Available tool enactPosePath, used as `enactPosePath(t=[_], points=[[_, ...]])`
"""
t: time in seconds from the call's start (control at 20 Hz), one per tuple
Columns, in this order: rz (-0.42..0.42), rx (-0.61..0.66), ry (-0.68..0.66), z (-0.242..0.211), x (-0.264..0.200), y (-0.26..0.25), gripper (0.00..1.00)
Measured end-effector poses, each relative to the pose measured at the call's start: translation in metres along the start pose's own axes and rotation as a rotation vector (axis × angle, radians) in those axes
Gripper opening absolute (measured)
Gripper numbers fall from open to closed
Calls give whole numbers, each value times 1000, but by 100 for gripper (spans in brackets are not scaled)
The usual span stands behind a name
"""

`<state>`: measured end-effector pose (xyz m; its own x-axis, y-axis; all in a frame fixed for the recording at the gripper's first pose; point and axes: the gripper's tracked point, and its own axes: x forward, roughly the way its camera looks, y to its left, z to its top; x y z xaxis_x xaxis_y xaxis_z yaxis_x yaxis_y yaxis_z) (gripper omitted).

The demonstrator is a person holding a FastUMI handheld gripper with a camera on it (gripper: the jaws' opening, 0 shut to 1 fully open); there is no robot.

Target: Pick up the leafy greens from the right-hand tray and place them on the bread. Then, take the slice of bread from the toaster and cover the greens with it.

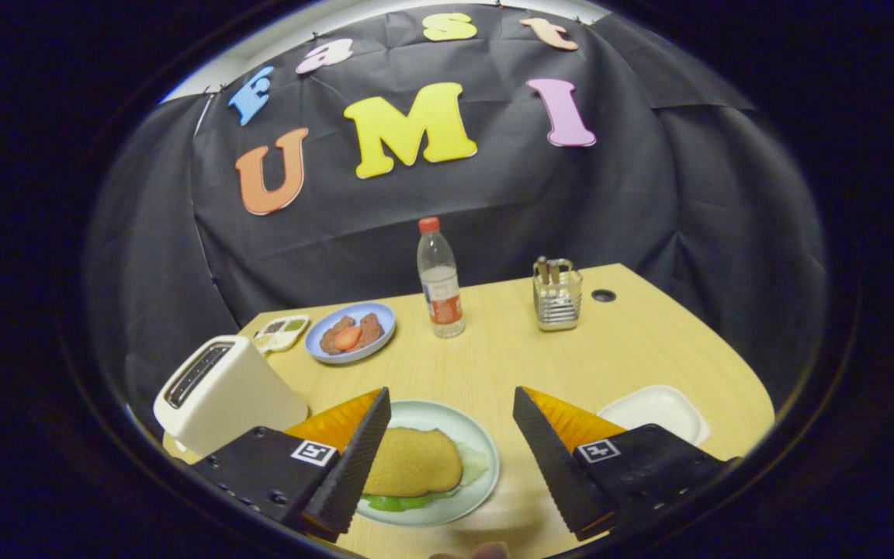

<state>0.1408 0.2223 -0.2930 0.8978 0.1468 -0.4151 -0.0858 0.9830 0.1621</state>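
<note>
Leafy greens [414, 501] lie on the pale green round plate [484, 442] on the light wooden desk [509, 365], covered by a golden-brown slice of bread [414, 461] so that only their frilled edges peek out around it. Just above the plate hangs the hand-held gripper [452, 435], its fingers spread wide and grasping nothing. A cream-white toaster [223, 396] stands beside the plate, a white tray [658, 409] sits beyond the other finger, and farther back are a blue plate of food [351, 332], a clear plastic bottle with a red cap [440, 279] and a wire holder [557, 295].
</note>
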Motion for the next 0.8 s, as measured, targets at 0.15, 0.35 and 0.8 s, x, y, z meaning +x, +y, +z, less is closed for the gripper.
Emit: enactPosePath(t=[0.15,0.35,0.8], points=[[-21,-51,-104,59,-36,-26,96],[-58,-130,-233,129,-96,-47,96],[-121,-152,-373,201,-198,-41,96]])
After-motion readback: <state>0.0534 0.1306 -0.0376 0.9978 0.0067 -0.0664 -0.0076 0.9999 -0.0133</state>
